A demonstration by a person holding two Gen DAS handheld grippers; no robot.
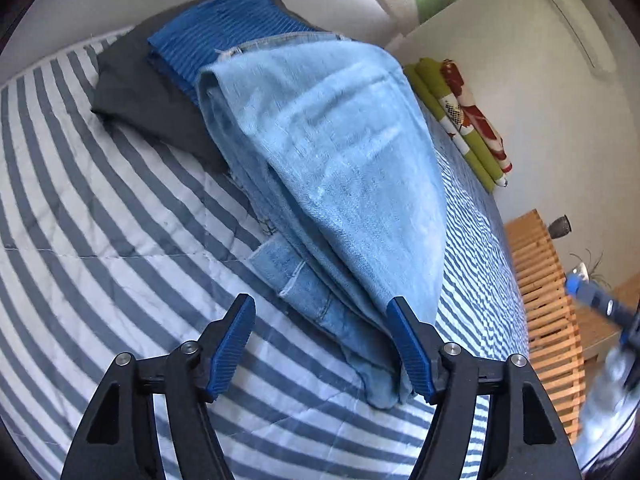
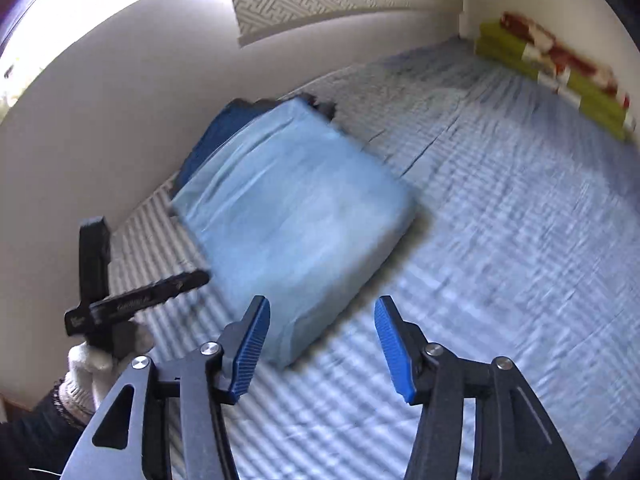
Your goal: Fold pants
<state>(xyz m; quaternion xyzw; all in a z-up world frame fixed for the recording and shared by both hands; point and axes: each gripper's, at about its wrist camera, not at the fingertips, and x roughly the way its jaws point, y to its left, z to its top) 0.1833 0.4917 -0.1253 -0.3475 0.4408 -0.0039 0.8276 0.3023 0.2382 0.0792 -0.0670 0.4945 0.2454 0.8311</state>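
Light blue jeans (image 1: 328, 168), folded into a thick oblong, lie on a striped bed (image 1: 100, 240). In the left wrist view their long axis runs from the upper middle of the frame down to the lower middle. The far end rests on a stack of a blue garment (image 1: 224, 40) and a dark one (image 1: 136, 96).

The left gripper (image 1: 322, 346) has its fingers spread, pinching nothing. The near end of the jeans lies between them, close against the finger at lower right, with bare bed beside the other.

In the blurred right wrist view the right gripper (image 2: 322, 346) also has spread, empty fingers. The jeans' near corner sits just by its lower-left finger, and most of the bundle stretches toward the upper left.

The left gripper looks nearer, roughly in line with the long axis.
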